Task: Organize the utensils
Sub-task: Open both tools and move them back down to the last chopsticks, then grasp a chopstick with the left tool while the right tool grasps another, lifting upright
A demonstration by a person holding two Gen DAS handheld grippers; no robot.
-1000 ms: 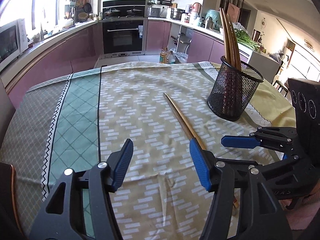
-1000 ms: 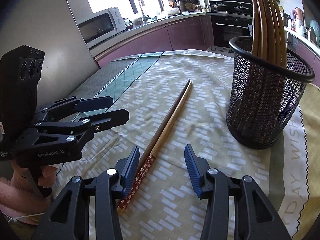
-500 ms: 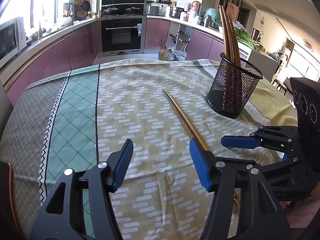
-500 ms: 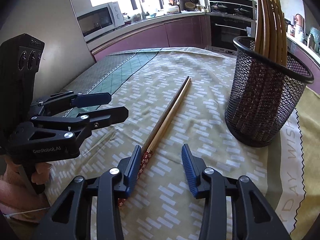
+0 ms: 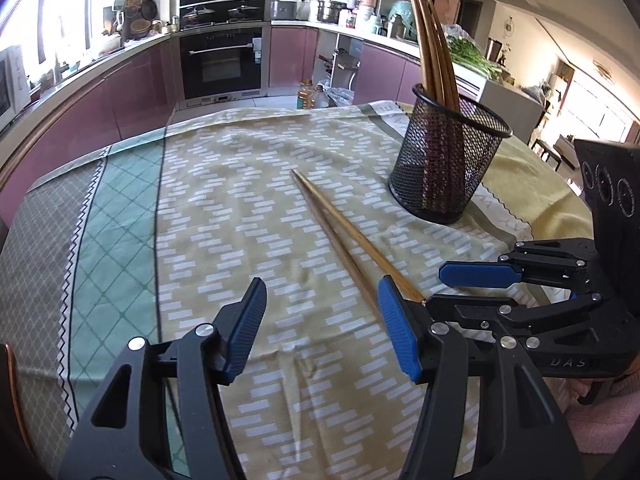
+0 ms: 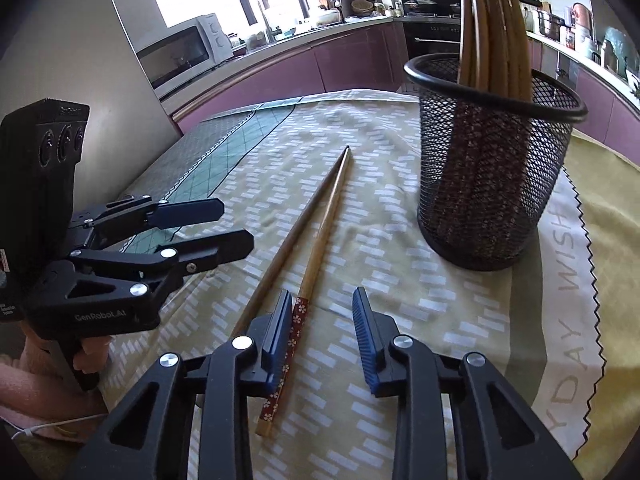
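Two wooden chopsticks (image 6: 320, 224) lie side by side on the tablecloth, their near ends spread apart. The one with a red flowered end (image 6: 294, 332) lies between the jaws of my right gripper (image 6: 322, 332), against the left pad; the right pad stands apart from it. These jaws are closing. The other chopstick (image 6: 276, 264) runs outside the left finger. A black mesh holder (image 6: 492, 184) with several chopsticks (image 6: 496, 20) stands upright to the right. My left gripper (image 6: 236, 226) hovers open and empty on the left. In the left wrist view, the left gripper (image 5: 320, 320) faces the chopsticks (image 5: 340, 224), the holder (image 5: 444, 168) and the right gripper (image 5: 434, 288).
A yellow and green patterned tablecloth (image 5: 200, 200) covers the round table. A hand in a pink sleeve (image 6: 88, 356) holds the left gripper at the table's near edge. Purple kitchen cabinets, an oven (image 5: 222, 60) and a microwave (image 6: 180, 52) stand beyond the table.
The right gripper's jaws have narrowed, and its left finger has come between the two chopsticks, so the flowered one now lies inside the jaws. The left gripper has hardly moved.
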